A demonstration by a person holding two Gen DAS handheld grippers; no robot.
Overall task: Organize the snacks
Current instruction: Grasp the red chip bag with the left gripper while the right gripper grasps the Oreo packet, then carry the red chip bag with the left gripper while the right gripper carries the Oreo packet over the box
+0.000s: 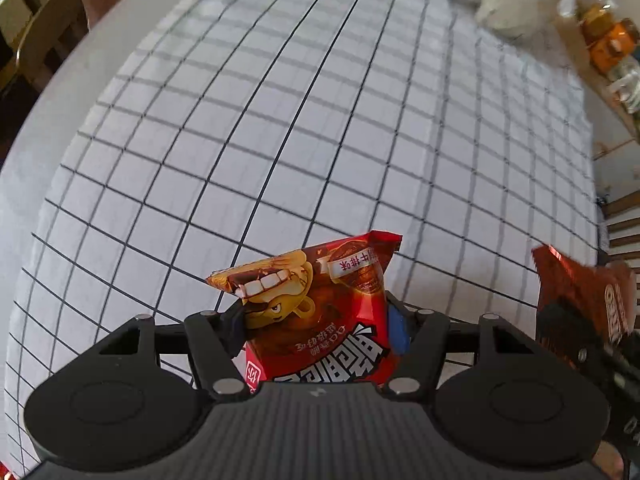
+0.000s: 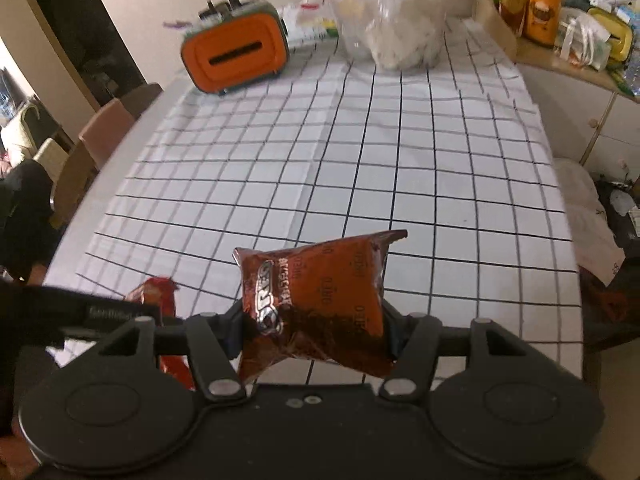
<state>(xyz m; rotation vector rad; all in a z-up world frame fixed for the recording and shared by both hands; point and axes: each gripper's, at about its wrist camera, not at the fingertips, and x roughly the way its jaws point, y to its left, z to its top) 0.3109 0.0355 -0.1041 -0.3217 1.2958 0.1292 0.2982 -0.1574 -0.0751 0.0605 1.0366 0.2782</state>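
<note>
Gripping a red snack packet [image 1: 320, 312] between my left gripper's [image 1: 320, 326] fingers, lifted above the checked tablecloth [image 1: 280, 120]; my right gripper [image 2: 316, 328] clamps a brown snack packet [image 2: 320, 300] likewise, just beside it.

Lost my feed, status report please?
Left gripper shut on red snack packet. Right gripper shut on brown snack packet. Both lifted above checked tablecloth; nothing in the way.

Two snack packets: one red packet [image 1: 320, 312] and one brown packet [image 2: 316, 304]. Two tools, the left tool [image 1: 318, 320] and the right tool [image 2: 316, 320], one packet in each. One orange box [image 2: 236, 54], one clear bag [image 2: 394, 12], two amber jars [image 2: 528, 4], one checked cloth [image 2: 320, 160], one worktop [image 2: 100, 184].
</note>
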